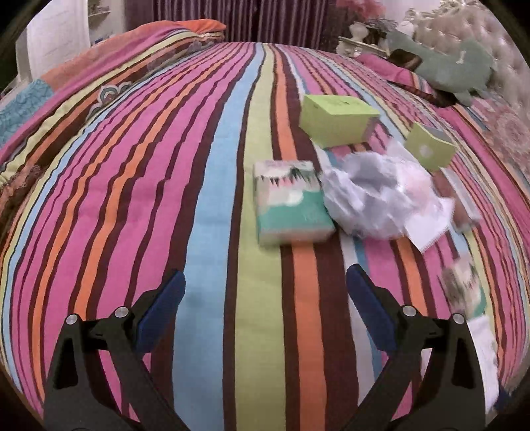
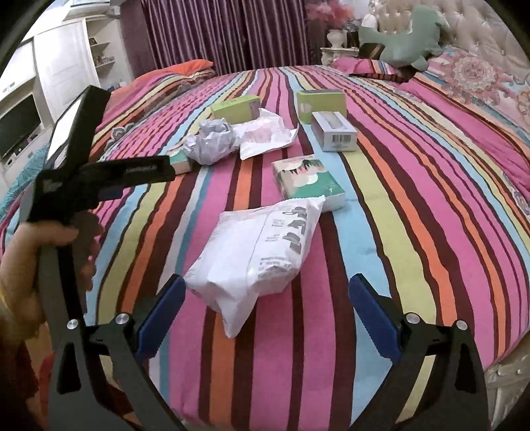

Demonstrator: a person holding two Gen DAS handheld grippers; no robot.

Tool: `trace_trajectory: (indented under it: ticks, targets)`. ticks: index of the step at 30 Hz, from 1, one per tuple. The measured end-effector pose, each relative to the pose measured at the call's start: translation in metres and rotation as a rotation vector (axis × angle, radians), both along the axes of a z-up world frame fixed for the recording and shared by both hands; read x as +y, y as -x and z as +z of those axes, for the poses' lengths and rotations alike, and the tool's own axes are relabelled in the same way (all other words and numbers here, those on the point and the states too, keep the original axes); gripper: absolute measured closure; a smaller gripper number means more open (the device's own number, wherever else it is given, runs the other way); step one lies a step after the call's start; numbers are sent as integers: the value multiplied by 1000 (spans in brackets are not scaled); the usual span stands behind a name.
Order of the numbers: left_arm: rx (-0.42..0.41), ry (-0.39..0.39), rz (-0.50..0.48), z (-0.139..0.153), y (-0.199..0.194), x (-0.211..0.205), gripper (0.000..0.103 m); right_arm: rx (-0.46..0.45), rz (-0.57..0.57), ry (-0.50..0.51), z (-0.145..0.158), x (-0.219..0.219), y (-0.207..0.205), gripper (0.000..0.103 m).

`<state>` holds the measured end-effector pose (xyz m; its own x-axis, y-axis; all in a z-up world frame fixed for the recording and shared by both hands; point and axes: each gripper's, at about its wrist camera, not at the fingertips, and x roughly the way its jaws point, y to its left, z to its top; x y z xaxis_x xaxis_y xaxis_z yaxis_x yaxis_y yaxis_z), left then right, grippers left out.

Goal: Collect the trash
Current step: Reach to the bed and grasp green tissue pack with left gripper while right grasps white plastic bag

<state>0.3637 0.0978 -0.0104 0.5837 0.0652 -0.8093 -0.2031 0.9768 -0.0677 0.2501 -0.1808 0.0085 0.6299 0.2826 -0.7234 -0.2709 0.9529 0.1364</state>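
Trash lies on a striped bed (image 2: 414, 199). A white plastic mailer bag (image 2: 255, 258) lies just ahead of my open, empty right gripper (image 2: 266, 298). Beyond it are a teal tissue pack (image 2: 308, 180), a white box (image 2: 334, 131), two green boxes (image 2: 319, 101), a crumpled paper ball (image 2: 212, 141) and a white wrapper (image 2: 265, 136). My left gripper (image 1: 265, 288) is open and empty, short of another teal tissue pack (image 1: 290, 202), the crumpled paper (image 1: 374, 195) and a green box (image 1: 336, 119). The left gripper also shows in the right wrist view (image 2: 99, 175), held by a hand.
A green plush toy (image 2: 407, 36) and pillows lie by the tufted headboard (image 2: 480, 30). Folded quilts (image 1: 132, 59) sit at the far left of the bed. Purple curtains (image 2: 225, 30) and white cabinets (image 2: 66, 66) stand behind. The bed's edge runs at the lower right.
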Motion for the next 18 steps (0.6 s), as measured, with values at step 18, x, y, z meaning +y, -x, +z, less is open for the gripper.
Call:
trace_trajectory:
  ticks: [18]
  targets:
    - [37, -83, -17, -19, -56, -1, 8, -48, 15, 84, -4, 31, -30, 9]
